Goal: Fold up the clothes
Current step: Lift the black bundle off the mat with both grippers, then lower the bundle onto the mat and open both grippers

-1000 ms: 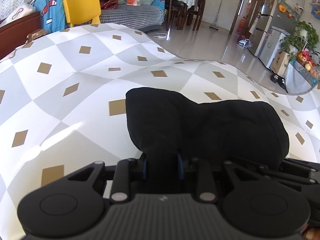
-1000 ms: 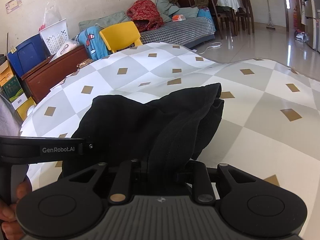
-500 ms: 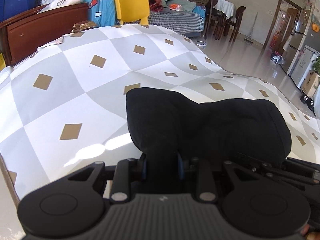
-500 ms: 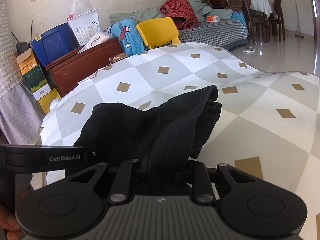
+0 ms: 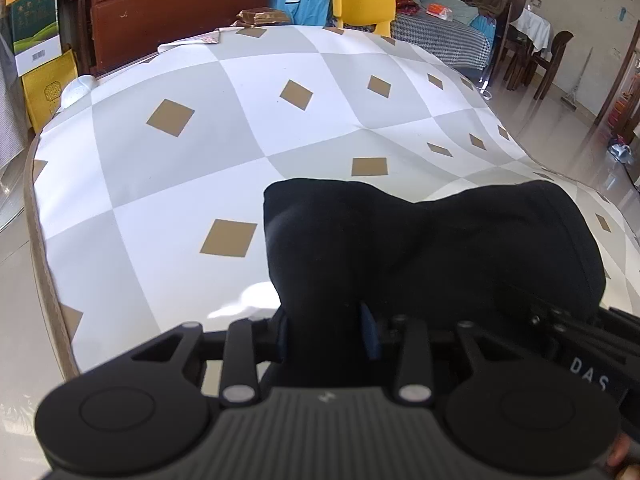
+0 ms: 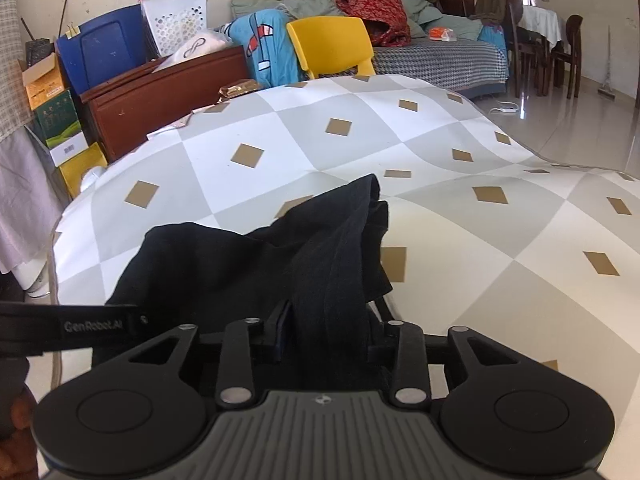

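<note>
A: Start close. What is the left claw (image 5: 325, 332) doing?

B: Its jaws are narrow but opening, with a bunched fold of the black garment (image 5: 432, 248) between the blue pads; the cloth fills the gap and touches both.

A: And the right claw (image 6: 326, 332)?

B: Much the same: a little wider, opening too, with a ridge of the same black garment (image 6: 256, 264) running between its fingers.

A: Where does the garment lie?

B: Draped between the two claws and slumping onto the table (image 5: 168, 200), near its front edge. It is soft, matte, knit-looking fabric in rounded humps and creases.

A: The table itself?

B: Covered by a smooth, slightly glossy cloth of grey and white diamonds with small tan ones.

A: Beyond it?

B: A yellow plastic chair (image 6: 330, 46), a dark wooden cabinet (image 6: 168, 92), then a checked sofa (image 6: 436, 62).
</note>
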The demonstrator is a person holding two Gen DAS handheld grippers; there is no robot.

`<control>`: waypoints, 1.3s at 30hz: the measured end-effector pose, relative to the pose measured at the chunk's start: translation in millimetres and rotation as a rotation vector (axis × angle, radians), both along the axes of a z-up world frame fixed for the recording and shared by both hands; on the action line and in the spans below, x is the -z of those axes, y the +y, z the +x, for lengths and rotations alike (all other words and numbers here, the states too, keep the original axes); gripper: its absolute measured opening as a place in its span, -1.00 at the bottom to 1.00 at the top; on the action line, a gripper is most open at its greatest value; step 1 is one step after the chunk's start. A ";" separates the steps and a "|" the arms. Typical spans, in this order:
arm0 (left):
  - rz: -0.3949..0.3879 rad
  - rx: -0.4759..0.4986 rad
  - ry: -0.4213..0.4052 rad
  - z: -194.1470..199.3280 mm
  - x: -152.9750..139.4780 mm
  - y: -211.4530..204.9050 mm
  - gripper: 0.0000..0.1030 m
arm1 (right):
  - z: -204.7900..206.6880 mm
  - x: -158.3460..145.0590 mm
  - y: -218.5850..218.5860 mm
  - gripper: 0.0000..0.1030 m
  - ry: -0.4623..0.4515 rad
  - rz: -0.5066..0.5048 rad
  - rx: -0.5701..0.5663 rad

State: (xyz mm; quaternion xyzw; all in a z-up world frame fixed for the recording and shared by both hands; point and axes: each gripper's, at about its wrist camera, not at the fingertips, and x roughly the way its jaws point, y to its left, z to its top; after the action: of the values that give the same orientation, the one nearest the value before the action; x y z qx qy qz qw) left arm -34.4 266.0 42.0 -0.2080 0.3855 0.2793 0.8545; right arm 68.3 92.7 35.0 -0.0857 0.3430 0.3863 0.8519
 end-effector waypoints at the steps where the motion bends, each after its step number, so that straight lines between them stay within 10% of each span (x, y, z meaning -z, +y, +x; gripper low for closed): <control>1: 0.007 -0.013 0.000 -1.2 -0.1 1.0 -0.31 | 0.9 0.2 -4.6 -0.28 -0.009 -0.012 0.011; 8: 0.123 -0.066 -0.046 -10.6 -20.3 -1.6 0.04 | 9.0 -3.2 -38.1 -0.21 -0.063 -0.078 0.154; 22: 0.112 0.076 0.021 -22.8 -9.6 -44.4 0.63 | -25.2 15.5 -65.2 -0.18 0.013 -0.082 0.114; 39: 0.039 -0.003 0.134 -35.8 29.6 -44.8 0.97 | -30.0 29.9 -80.2 -0.07 0.001 -0.152 0.174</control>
State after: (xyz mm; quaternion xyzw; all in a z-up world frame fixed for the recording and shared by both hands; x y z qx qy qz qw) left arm -70.2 221.2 12.4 -0.1730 0.4360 0.3012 0.8302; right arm 38.3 12.5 5.1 -0.1197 0.3778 0.2838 0.8732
